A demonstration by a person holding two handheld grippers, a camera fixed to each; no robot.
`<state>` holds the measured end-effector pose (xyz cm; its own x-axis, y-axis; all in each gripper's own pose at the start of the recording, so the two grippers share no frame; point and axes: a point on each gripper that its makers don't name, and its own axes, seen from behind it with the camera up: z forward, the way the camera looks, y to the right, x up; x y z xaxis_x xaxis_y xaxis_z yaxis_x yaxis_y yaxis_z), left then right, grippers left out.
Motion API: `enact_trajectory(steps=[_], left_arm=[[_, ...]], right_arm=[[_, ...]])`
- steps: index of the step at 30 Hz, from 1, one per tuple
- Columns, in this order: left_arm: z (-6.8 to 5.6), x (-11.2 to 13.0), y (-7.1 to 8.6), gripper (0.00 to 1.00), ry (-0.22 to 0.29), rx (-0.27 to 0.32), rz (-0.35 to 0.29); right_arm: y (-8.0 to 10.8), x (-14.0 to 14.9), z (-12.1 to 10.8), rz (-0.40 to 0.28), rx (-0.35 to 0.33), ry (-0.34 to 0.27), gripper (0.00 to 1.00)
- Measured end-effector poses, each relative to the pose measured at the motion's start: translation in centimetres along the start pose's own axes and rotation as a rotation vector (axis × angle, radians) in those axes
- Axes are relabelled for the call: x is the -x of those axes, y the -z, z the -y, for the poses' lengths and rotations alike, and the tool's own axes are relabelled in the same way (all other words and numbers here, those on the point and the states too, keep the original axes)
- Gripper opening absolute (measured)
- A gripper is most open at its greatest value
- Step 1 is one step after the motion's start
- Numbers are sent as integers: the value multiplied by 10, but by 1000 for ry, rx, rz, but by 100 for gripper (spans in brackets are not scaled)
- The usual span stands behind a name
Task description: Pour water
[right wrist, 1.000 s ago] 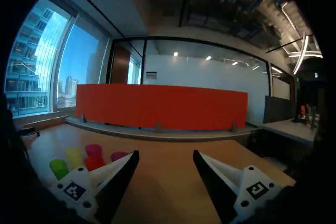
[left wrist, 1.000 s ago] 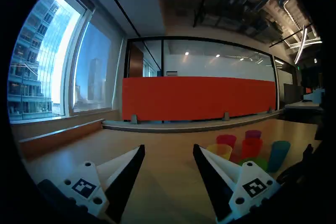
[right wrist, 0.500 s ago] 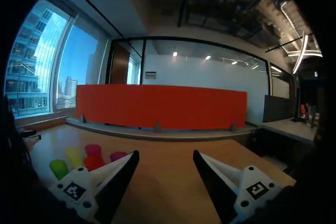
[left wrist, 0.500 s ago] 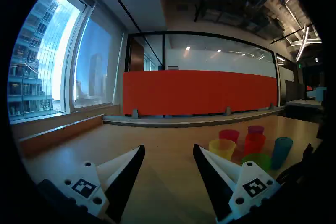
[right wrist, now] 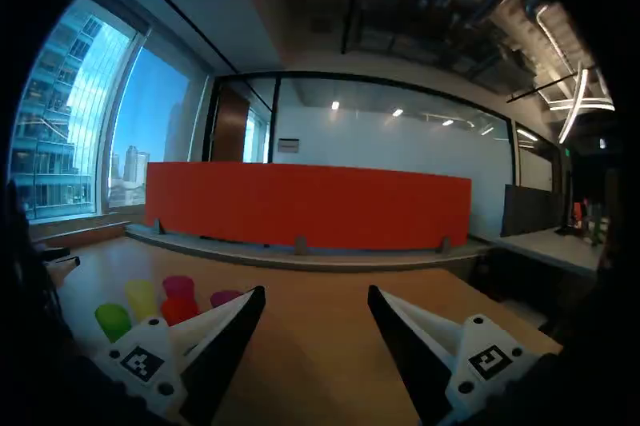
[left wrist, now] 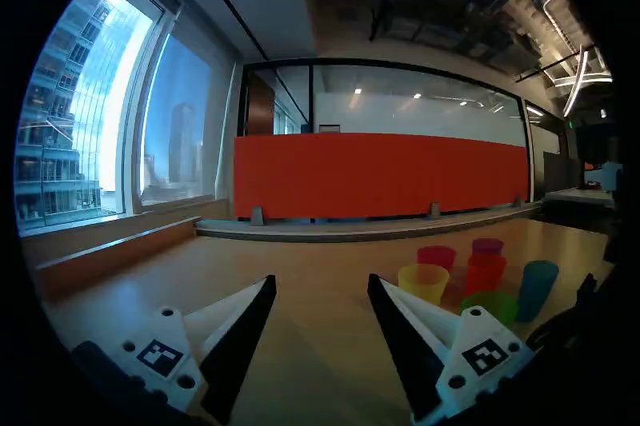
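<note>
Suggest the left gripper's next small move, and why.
Probably swing the left gripper rightward toward the translucent yellow plastic cup: its jaws stand open and empty, and that cup stands off to their right on the wooden table.

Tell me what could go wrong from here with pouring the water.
One: the cups stand packed close together on the table, so reaching in for one could topple its neighbours. Two: in the right gripper view, the right gripper hides some cups behind its own finger, so aim may suffer. Three: I cannot tell which cup holds water.
</note>
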<state>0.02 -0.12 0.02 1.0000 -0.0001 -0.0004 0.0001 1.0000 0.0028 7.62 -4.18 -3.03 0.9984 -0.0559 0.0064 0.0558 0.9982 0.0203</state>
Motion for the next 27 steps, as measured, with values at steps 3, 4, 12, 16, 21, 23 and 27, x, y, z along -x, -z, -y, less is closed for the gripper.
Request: enact_trajectory(steps=[3,4,12,16,21,23,27], left_arm=[[0,0,0,84,0,0,0],[0,0,0,84,0,0,0],[0,0,-1,84,0,0,0],[0,0,0,85,0,0,0],[0,0,-1,84,0,0,0],[0,0,-1,84,0,0,0],[-1,0,-1,84,0,0,0]], right_arm=[[1,1,-2,-2,0,2,99],[1,1,-2,-3,1,1,99],[5,5,-7,-19,-6,-14,99],[3,10,-11,-19,-4,-18,99],[0,12,-13,-33,-11,-27,99],[-3,11,-14,-42,-15,-31,99],[-8,9,-13,-60,-27,-43,99]])
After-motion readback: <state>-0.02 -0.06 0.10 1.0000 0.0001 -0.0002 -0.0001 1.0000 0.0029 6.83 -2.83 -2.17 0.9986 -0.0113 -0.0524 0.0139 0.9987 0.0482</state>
